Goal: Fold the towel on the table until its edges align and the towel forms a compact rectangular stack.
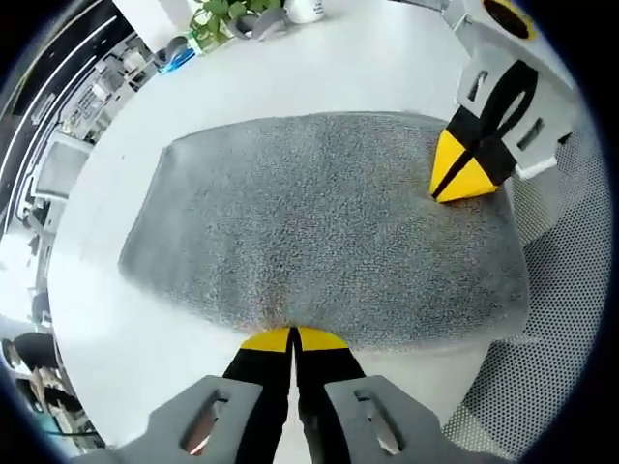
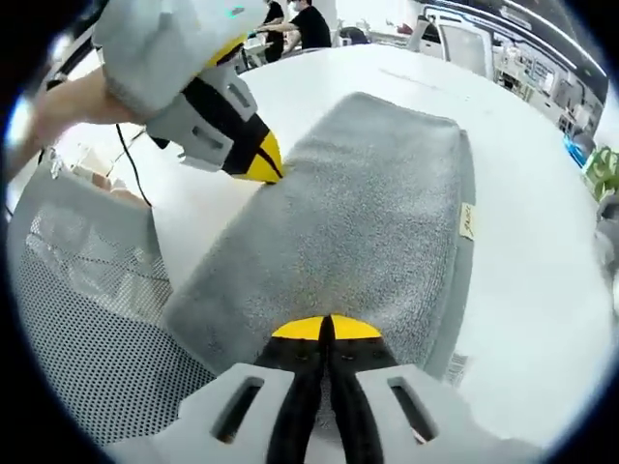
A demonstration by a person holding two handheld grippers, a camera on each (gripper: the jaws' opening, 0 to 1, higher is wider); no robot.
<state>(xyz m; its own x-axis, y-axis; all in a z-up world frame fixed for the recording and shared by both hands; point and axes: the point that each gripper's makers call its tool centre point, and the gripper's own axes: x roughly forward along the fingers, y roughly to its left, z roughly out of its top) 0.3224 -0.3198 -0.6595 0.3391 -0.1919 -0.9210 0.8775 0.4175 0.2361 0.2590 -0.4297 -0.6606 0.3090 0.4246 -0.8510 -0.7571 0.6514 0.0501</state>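
A grey towel [image 1: 319, 222] lies flat on the white table [image 1: 319, 68] as a folded, roughly rectangular pad. My left gripper [image 1: 293, 338] is shut, its yellow tips touching the towel's near edge, with no cloth visible between the jaws. My right gripper [image 1: 447, 186] enters from the right, also shut, its tips resting on the towel near its far right corner. In the right gripper view the towel [image 2: 368, 213] runs away from my right gripper [image 2: 325, 329], whose shut tips sit on its near end. My left gripper [image 2: 263, 162] touches the towel's left edge.
A mesh chair [image 1: 551, 367] stands at the table's edge, also seen as the mesh chair [image 2: 87, 338]. A potted plant [image 1: 227, 14] and a white mug [image 1: 305, 10] stand at the far side. A small label [image 2: 467, 220] hangs from the towel's right edge. People [image 2: 300, 24] stand in the background.
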